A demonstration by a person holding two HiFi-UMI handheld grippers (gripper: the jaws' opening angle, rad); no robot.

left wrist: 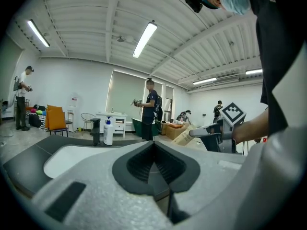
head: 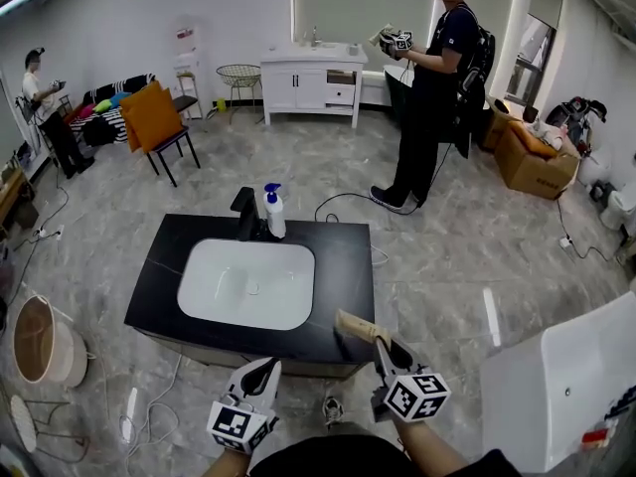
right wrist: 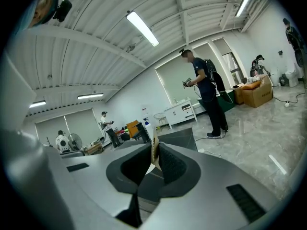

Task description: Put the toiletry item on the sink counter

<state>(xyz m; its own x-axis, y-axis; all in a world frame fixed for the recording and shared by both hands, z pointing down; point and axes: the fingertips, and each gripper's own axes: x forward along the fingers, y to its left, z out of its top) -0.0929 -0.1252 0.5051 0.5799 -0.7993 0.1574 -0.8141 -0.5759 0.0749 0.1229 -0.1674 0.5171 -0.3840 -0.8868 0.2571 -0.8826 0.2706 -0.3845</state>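
A black sink counter [head: 343,266] with a white basin [head: 248,281] stands in front of me. At its back edge are a black faucet [head: 244,213] and a white spray bottle [head: 274,213] with a blue head. My right gripper [head: 383,344] is shut on a flat tan toiletry item [head: 358,326], holding it over the counter's front right corner. In the right gripper view the tan item [right wrist: 154,150] stands as a thin edge between the pads. My left gripper [head: 263,374] hangs below the counter's front edge, its jaws closed and empty [left wrist: 153,145].
A person [head: 437,87] holding grippers stands beyond the counter beside a white vanity cabinet [head: 313,78]. An orange chair [head: 154,117] is at the far left and a cable [head: 343,202] runs across the floor. A round basket [head: 40,341] sits left; a white unit [head: 566,386] stands close at right.
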